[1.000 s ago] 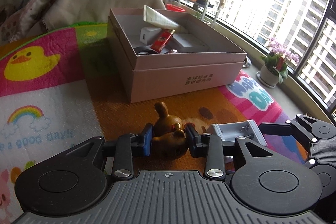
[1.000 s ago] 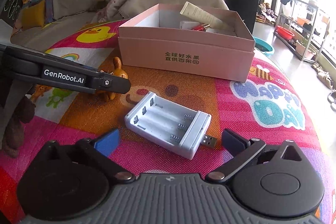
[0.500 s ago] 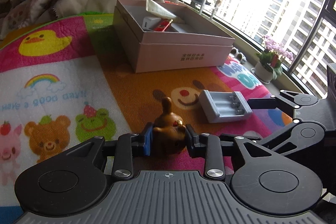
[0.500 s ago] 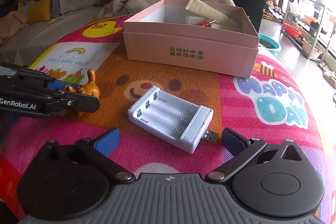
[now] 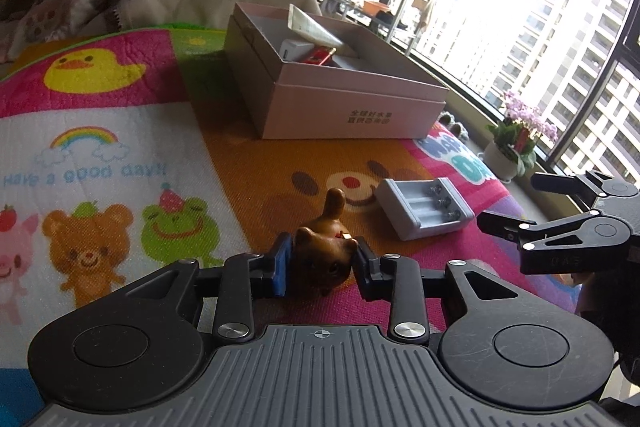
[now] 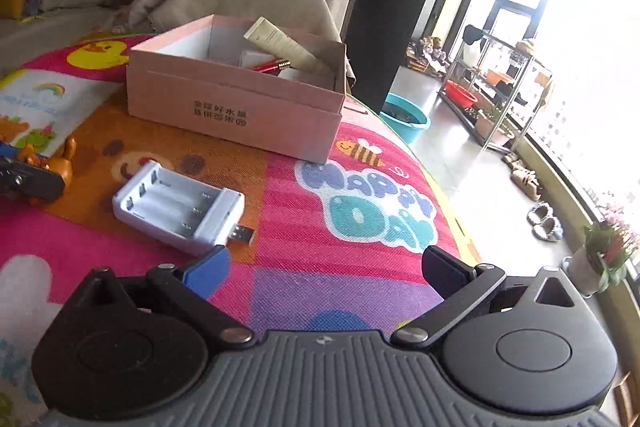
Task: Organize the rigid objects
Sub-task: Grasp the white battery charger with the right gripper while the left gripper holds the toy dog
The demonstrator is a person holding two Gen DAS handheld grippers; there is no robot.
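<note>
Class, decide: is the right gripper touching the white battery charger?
Apart. In the right wrist view the right gripper is open, and bare mat shows between its blue fingertip and the white battery charger.

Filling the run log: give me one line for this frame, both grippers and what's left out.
left gripper: shut on brown figurine | right gripper: open, empty | battery charger: on mat, outside pink box
</note>
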